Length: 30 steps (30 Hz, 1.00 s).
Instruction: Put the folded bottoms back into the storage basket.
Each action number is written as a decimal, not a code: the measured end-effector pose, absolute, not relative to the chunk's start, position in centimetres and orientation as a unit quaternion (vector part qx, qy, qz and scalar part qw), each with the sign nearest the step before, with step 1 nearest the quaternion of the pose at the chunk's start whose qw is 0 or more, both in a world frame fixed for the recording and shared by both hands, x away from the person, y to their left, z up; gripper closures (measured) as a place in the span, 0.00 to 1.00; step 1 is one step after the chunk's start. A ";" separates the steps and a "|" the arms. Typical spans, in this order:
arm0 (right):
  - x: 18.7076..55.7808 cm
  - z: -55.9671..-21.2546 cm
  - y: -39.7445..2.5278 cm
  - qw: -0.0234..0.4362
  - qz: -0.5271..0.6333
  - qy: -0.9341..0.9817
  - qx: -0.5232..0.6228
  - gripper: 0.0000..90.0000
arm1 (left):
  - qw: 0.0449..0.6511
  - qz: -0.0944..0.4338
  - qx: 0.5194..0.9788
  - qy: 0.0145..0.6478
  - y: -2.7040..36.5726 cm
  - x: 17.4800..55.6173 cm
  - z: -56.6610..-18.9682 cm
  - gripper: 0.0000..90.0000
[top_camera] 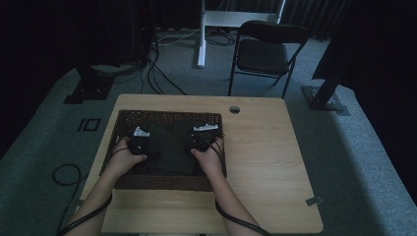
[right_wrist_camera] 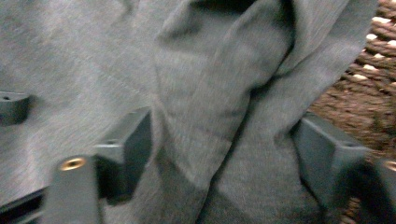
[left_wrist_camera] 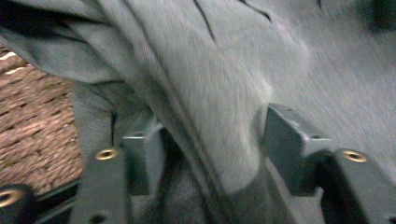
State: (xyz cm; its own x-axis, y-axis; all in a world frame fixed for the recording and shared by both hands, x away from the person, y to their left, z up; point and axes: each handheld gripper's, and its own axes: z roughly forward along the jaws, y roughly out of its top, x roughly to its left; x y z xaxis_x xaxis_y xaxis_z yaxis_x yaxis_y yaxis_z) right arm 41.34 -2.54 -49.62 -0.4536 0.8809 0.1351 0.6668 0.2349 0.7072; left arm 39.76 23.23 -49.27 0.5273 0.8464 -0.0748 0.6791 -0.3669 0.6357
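I find nothing to read from here: no label, brand, number or sign stands on the grey cloth (left_wrist_camera: 243, 70), on the woven basket (top_camera: 162, 116), on the wooden table (top_camera: 265, 147), or on the black chair (top_camera: 263, 49) behind it.

High view: the grey garment (top_camera: 169, 147) in the basket (top_camera: 167, 118) is too dark to identify; its lower corners are hidden beneath both hands. Left gripper view: the fold (left_wrist_camera: 205, 116) is motion-blurred and cut off at the bottom edge. Right gripper view: the wicker (right_wrist_camera: 369, 79), upper right, is blurred.
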 end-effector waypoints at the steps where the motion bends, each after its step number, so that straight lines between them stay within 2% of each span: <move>1: 41.3 -49.5 -2.6 0.153 0.363 0.773 0.497 0.20 | 0.322 0.141 0.811 0.468 23.2 39.8 -49.1 0.37; 6: 41.1 -48.3 -2.6 0.183 0.380 0.772 0.476 0.19 | 0.349 0.187 0.793 0.462 22.9 39.7 -48.0 0.20; 11: 41.1 -46.5 -3.4 0.197 0.407 0.757 0.471 0.18 | 0.360 0.214 0.785 0.457 22.8 39.5 -46.6 0.17; 20: 40.4 -44.0 -4.3 0.198 0.444 0.753 0.443 0.14 | 0.371 0.226 0.783 0.446 22.2 39.0 -45.2 0.12; 30: 39.8 -42.1 -4.9 0.200 0.464 0.750 0.427 0.14 | 0.393 0.208 0.785 0.432 21.7 38.3 -43.9 0.12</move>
State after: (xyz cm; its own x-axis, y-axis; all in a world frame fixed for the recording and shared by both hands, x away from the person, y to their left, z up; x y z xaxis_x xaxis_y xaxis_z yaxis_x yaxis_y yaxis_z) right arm 39.78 -4.90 -42.14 -0.5558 0.8258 0.0959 0.4544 0.2052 0.8668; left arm 38.29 21.66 -43.91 0.5396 0.8418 -0.0129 0.5148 -0.3178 0.7962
